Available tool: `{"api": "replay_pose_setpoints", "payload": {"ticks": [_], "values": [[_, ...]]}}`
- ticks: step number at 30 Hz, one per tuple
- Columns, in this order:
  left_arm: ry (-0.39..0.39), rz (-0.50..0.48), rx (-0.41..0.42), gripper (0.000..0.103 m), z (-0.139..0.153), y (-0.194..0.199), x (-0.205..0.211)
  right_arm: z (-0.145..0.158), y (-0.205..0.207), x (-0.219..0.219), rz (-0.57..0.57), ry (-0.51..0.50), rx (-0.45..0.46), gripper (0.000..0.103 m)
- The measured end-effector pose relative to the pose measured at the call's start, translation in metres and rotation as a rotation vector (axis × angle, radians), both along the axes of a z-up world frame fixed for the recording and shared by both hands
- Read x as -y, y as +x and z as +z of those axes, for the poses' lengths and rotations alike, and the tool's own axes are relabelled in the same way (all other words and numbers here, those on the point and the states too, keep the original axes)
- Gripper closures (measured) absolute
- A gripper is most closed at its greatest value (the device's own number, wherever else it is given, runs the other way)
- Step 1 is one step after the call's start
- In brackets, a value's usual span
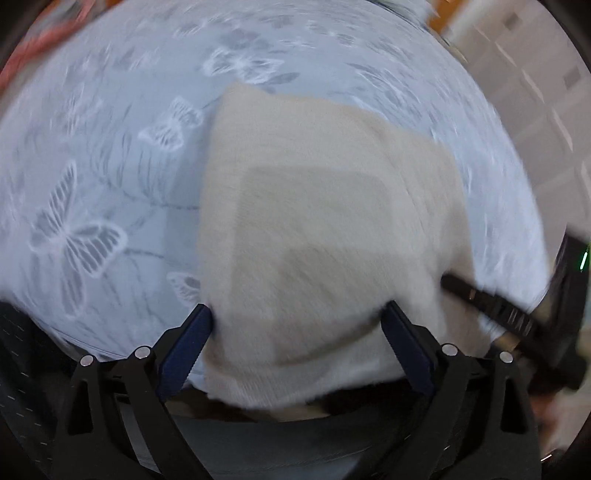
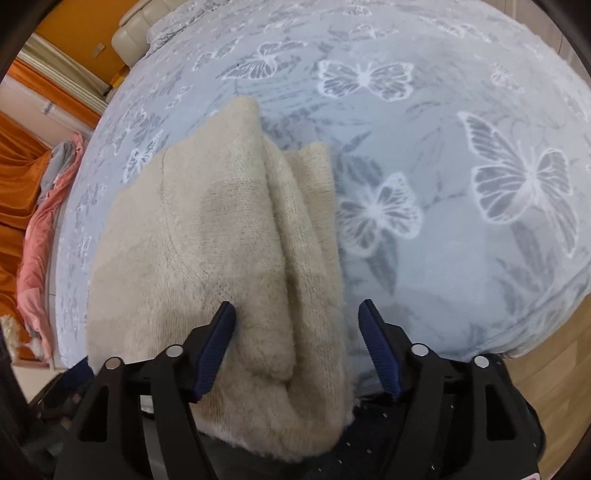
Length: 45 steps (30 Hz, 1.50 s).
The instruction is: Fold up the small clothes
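Note:
A cream knitted garment (image 1: 317, 229) lies folded on a pale blue bedspread with white butterflies (image 1: 110, 155). My left gripper (image 1: 299, 317) is open, its blue-padded jaws spread wide either side of the garment's near edge; this view is motion-blurred. In the right wrist view the garment (image 2: 207, 236) shows stacked folds along its right side. My right gripper (image 2: 297, 312) is open over the garment's near right edge, left pad against the cloth. The right gripper's black body (image 1: 517, 317) shows at the right of the left wrist view.
The bedspread (image 2: 461, 155) covers the bed. A pink and grey garment (image 2: 40, 229) lies along the bed's left edge by orange curtains (image 2: 18, 166). Wooden floor (image 2: 554, 387) shows at lower right, a cream headboard (image 2: 140, 33) at the far end.

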<state>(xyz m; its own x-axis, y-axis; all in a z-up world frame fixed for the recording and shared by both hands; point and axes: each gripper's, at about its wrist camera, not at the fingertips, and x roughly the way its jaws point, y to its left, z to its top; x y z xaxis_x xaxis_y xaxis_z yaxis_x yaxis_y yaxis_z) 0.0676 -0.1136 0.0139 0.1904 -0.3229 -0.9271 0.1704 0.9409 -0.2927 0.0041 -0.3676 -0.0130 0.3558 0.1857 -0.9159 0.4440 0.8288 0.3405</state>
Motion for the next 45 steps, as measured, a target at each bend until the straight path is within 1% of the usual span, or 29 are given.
{"api": "replay_pose_setpoints", "payload": {"ticks": [2, 5, 7, 9, 11, 13, 15, 19, 22, 23, 24, 25, 26, 27, 29, 31, 33, 35, 36, 37, 38, 39, 40, 42, 43, 45], "values": [[-0.027, 0.018, -0.044, 0.008, -0.011, 0.01, -0.005, -0.005, 0.004, 0.001, 0.003, 0.02, 0.002, 0.031], [-0.036, 0.0, -0.051, 0.005, -0.025, 0.015, -0.003, -0.015, 0.009, 0.003, -0.008, 0.074, 0.002, 0.028], [-0.062, 0.006, -0.055, 0.005, -0.032, 0.018, -0.004, -0.02, 0.011, 0.003, -0.011, 0.109, 0.009, 0.027], [-0.113, 0.033, -0.088, 0.005, -0.041, 0.019, -0.008, -0.026, 0.014, 0.006, -0.022, 0.15, 0.011, 0.025], [-0.129, 0.048, -0.099, 0.005, -0.041, 0.019, -0.01, -0.031, 0.015, 0.01, -0.038, 0.186, 0.015, 0.02], [-0.128, 0.029, -0.083, 0.005, -0.035, 0.017, -0.007, -0.034, 0.015, 0.012, -0.047, 0.216, 0.022, 0.019], [-0.126, 0.016, -0.089, 0.005, -0.037, 0.017, -0.007, -0.034, 0.016, 0.01, -0.035, 0.22, 0.027, 0.019], [-0.147, 0.003, -0.143, 0.005, -0.045, 0.023, -0.008, -0.034, 0.024, 0.006, 0.005, 0.228, 0.045, 0.024], [-0.127, -0.013, -0.153, 0.005, -0.041, 0.025, -0.002, -0.036, 0.029, 0.003, 0.001, 0.232, 0.05, 0.024], [-0.117, -0.034, -0.147, 0.01, -0.037, 0.024, 0.003, -0.036, 0.03, 0.002, -0.001, 0.232, 0.051, 0.027], [-0.108, -0.057, -0.137, 0.017, -0.032, 0.023, 0.006, -0.034, 0.031, 0.001, -0.001, 0.229, 0.054, 0.032], [-0.105, -0.079, -0.128, 0.021, -0.028, 0.022, 0.008, -0.032, 0.031, 0.0, 0.003, 0.238, 0.062, 0.043], [-0.101, -0.109, -0.114, 0.029, -0.021, 0.02, 0.012, -0.029, 0.031, -0.001, 0.006, 0.248, 0.07, 0.054], [-0.106, -0.13, -0.102, 0.033, -0.014, 0.018, 0.013, -0.026, 0.032, -0.001, 0.008, 0.249, 0.075, 0.058], [-0.138, -0.153, -0.101, 0.035, -0.004, 0.017, 0.009, -0.015, 0.027, -0.001, 0.009, 0.238, 0.09, 0.064], [-0.182, -0.157, -0.12, 0.034, -0.001, 0.015, -0.001, -0.004, 0.019, -0.002, 0.013, 0.236, 0.109, 0.065], [-0.203, -0.158, -0.14, 0.029, -0.007, 0.013, -0.012, 0.001, 0.007, -0.001, 0.006, 0.244, 0.112, 0.065], [-0.175, -0.148, -0.161, 0.024, -0.022, 0.01, -0.015, -0.003, -0.004, 0.0, 0.001, 0.272, 0.103, 0.066], [-0.166, -0.147, -0.171, 0.018, -0.031, 0.008, -0.014, -0.007, -0.008, -0.001, -0.005, 0.284, 0.092, 0.066], [-0.167, -0.14, -0.165, 0.018, -0.037, 0.006, -0.012, -0.011, -0.01, -0.003, -0.009, 0.284, 0.079, 0.066], [-0.17, -0.126, -0.162, 0.019, -0.038, 0.006, -0.011, -0.012, -0.009, -0.005, -0.008, 0.277, 0.067, 0.065], [-0.174, -0.115, -0.157, 0.025, -0.036, 0.006, -0.008, -0.013, -0.007, -0.007, -0.006, 0.269, 0.058, 0.065], [-0.176, -0.114, -0.144, 0.029, -0.03, 0.005, -0.006, -0.012, -0.005, -0.006, -0.006, 0.263, 0.052, 0.065], [-0.175, -0.153, -0.079, 0.039, -0.007, 0.001, -0.001, -0.005, -0.002, -0.009, -0.006, 0.244, 0.054, 0.065], [-0.183, -0.175, -0.051, 0.041, 0.005, 0.0, -0.001, 0.003, -0.002, -0.012, 0.0, 0.232, 0.071, 0.066], [-0.232, -0.188, -0.027, 0.047, 0.026, 0.0, -0.003, 0.027, -0.003, -0.019, 0.026, 0.207, 0.135, 0.067]]}}
